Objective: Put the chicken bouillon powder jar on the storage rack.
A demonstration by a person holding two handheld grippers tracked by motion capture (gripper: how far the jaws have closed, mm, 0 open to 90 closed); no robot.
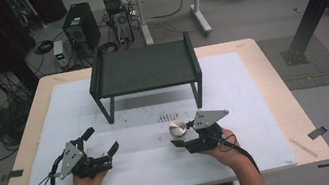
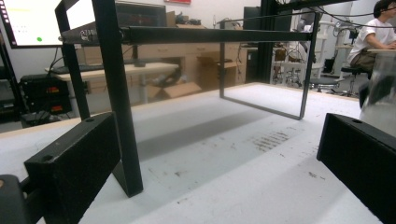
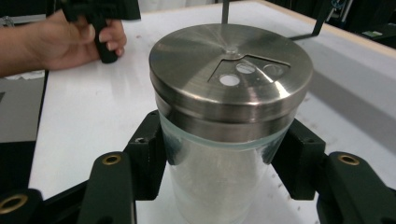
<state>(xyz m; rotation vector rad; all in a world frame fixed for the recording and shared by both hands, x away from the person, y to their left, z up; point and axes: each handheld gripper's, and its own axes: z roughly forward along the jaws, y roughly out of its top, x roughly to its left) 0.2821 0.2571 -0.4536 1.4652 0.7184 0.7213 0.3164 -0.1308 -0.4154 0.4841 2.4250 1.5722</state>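
1. The clear glass shaker jar with the round shiny metal lid (image 3: 229, 121) is sitting between the two black jaws of the right gripper (image 1: 185, 137), and the jaws are squeezing its glass sides just under the lid.
2. In the high view, the jar (image 1: 177, 129) is standing on the white mat (image 1: 256, 107) that is covering the wooden table (image 1: 270, 69), a little in front of the black metal shelf stand (image 1: 143, 68) and near that stand's right front leg.
3. The jar is standing straight up. Its long side is running up and down, and its lid, with small holes in it, is facing the ceiling.
4. The right gripper is coming at the jar from the person's side, so the jar is lying just ahead of that hand, toward the stand.
5. The left gripper (image 1: 102, 141) is resting well apart from the jar, over on the left of the mat. Its jaws are spread wide and are holding nothing.
6. In the left gripper view, the jar's glass side (image 2: 380, 93) is showing at the far right edge, so it is lying off to that gripper's right.
7. The right hand is much nearer, so it is likely the one to lift the jar, maybe up onto the stand's flat top.
8. The jar needs to stay upright, or whatever is inside could spill through the holes.
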